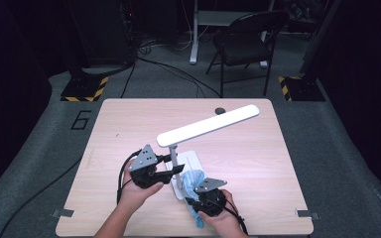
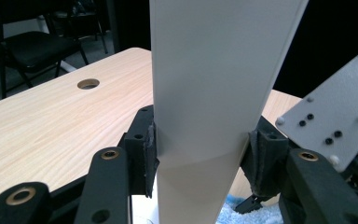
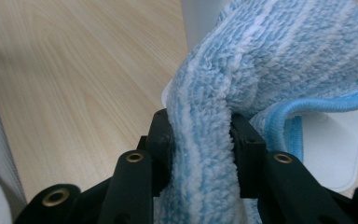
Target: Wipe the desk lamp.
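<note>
Tongs on both hands are working at the white desk lamp point(image 1: 206, 126): the left tongs point(image 1: 174, 171) are clamping the lamp's flat white arm between their pads, as the left gripper view is showing, and so are steadying it, while the right tongs point(image 3: 200, 140) are pinching a fold of the blue striped cloth point(image 3: 279, 60) and are pressing it against the lamp's base point(image 1: 191, 161) near the front edge of the wooden surface point(image 1: 258, 168). The lamp is standing on that surface just ahead of the person's hands, its long head reaching up and away toward the far right corner. Judging from this, the wiping is putting the lamp at risk: a hard sideways push from the cloth could be sliding or tipping the base, and the left grip could be twisting the thin arm if it is fighting that push. The cloth is also held by one narrow fold, so it could be slipping out as it drags. Much of the base is lying under the cloth, the joint between arm and base is hard to make out, and the cloth's lower end is hanging off past the surface's edge.
</note>
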`<state>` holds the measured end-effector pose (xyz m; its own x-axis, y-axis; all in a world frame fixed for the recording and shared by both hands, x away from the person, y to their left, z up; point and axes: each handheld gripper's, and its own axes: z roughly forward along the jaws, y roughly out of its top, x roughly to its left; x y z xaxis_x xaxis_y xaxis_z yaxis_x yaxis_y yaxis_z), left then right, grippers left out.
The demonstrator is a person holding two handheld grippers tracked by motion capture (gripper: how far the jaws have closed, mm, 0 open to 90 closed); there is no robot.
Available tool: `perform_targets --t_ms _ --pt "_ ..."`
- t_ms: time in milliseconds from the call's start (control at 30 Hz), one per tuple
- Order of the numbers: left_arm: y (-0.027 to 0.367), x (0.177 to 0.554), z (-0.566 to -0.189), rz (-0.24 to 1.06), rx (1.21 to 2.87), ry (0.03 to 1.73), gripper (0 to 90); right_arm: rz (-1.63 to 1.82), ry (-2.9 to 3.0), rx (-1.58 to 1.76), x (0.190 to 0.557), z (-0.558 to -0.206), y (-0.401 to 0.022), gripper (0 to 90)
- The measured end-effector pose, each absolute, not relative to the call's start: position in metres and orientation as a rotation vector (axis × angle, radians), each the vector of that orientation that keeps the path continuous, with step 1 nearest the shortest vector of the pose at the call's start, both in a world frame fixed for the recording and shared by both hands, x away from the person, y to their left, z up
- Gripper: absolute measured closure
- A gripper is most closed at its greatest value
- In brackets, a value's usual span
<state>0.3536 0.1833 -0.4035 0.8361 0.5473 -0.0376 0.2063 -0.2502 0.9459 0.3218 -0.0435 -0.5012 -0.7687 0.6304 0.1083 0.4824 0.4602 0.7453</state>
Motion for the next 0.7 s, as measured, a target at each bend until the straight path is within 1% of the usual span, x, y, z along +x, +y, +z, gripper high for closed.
perform_targets --t_ms 200,367,567,700 --pt "0.1834 0.3530 -0.4038 0.349 1.827 0.574 52.4 1.119 2.483 0.809 0.3153 -0.5082 -0.0418 67.3" --pt "0.1844 0.3532 -0.4041 0.345 1.826 0.571 52.4 1.106 2.460 0.767 0.3131 -0.5111 -0.0413 68.1" --pt "0.1854 0.3538 -0.4043 0.346 1.828 0.563 52.4 1.120 2.451 0.775 0.3144 -0.5123 -0.0440 68.3" --pt "0.1858 0.3542 -0.4048 0.342 1.823 0.560 52.4 1.144 2.438 0.841 0.3154 -0.5127 -0.0460 68.4"
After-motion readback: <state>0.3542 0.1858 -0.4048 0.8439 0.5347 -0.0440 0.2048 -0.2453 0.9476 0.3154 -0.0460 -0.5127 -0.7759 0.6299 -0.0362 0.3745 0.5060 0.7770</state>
